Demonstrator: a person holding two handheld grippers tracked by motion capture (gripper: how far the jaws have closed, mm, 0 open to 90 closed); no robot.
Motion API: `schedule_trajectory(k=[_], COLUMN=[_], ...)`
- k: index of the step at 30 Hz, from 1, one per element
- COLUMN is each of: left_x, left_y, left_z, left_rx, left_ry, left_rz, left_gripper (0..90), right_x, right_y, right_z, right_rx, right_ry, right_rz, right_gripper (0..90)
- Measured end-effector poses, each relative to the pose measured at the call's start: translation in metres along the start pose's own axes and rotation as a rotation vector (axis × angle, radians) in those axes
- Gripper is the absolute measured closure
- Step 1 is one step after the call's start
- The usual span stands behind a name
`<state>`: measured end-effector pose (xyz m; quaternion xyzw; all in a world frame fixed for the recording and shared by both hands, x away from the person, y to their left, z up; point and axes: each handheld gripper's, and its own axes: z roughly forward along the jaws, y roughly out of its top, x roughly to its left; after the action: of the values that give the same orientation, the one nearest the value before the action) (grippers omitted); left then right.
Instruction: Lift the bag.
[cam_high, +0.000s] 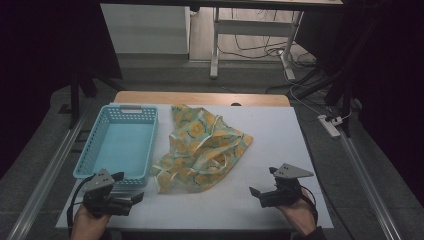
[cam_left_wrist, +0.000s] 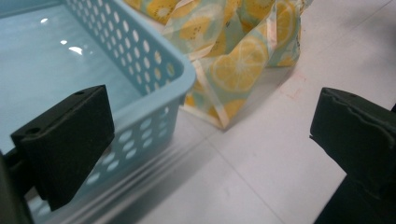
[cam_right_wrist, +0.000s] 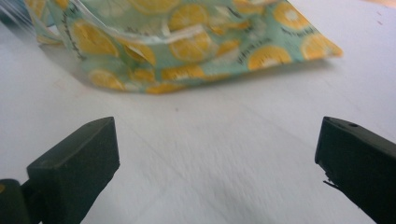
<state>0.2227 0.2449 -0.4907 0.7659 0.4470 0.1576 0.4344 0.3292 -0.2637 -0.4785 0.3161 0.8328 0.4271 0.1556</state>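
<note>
both grippers, left gripper (cam_high: 127, 187) and right gripper (cam_high: 263, 182), jaws apart, flank a crumpled lemon-print cloth (cam_high: 202, 147), perhaps an apron; its ties may snag the blue basket (cam_high: 92, 145).

The basket (cam_high: 120, 145) was light blue plastic, smooth and a little glossy, with small holes in its walls. The cloth (cam_high: 202, 147) looked thin and soft, creased, printed with lemon slices, with a slight shine. The table (cam_high: 280, 145) had a white matt top and a wooden far edge. The gripper jaws were black, matt plastic.
</note>
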Motion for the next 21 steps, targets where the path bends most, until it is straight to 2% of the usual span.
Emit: schedule_trajectory(k=[7, 11, 14, 17, 19, 21], left_x=[0.001, 0.006, 0.007, 0.006, 0.007, 0.008], left_y=[-0.022, -0.032, -0.036, -0.039, -0.039, -0.040], left_z=[-0.005, -0.007, -0.008, -0.008, -0.008, -0.008], left_rx=[0.054, 0.069, 0.094, 0.114, 0.126, 0.134], left_ry=[0.033, 0.042, 0.071, 0.081, 0.085, 0.087], left_rz=[-0.018, -0.047, -0.039, -0.042, -0.055, -0.067], left_gripper=[0.0, 0.0, 0.0, 0.0, 0.0, 0.0], right_x=[-0.005, -0.006, -0.006, -0.005, -0.004, -0.003], right_y=[-0.024, -0.039, -0.047, -0.054, -0.057, -0.057], right_z=[-0.020, -0.032, -0.040, -0.046, -0.047, -0.049], right_rx=[0.031, 0.052, 0.056, 0.082, 0.104, 0.097], right_ry=[-0.044, -0.064, -0.077, -0.087, -0.088, -0.092], right_rz=[0.048, 0.077, 0.097, 0.113, 0.117, 0.114], right_gripper=[0.0, 0.0, 0.0, 0.0, 0.0, 0.0])
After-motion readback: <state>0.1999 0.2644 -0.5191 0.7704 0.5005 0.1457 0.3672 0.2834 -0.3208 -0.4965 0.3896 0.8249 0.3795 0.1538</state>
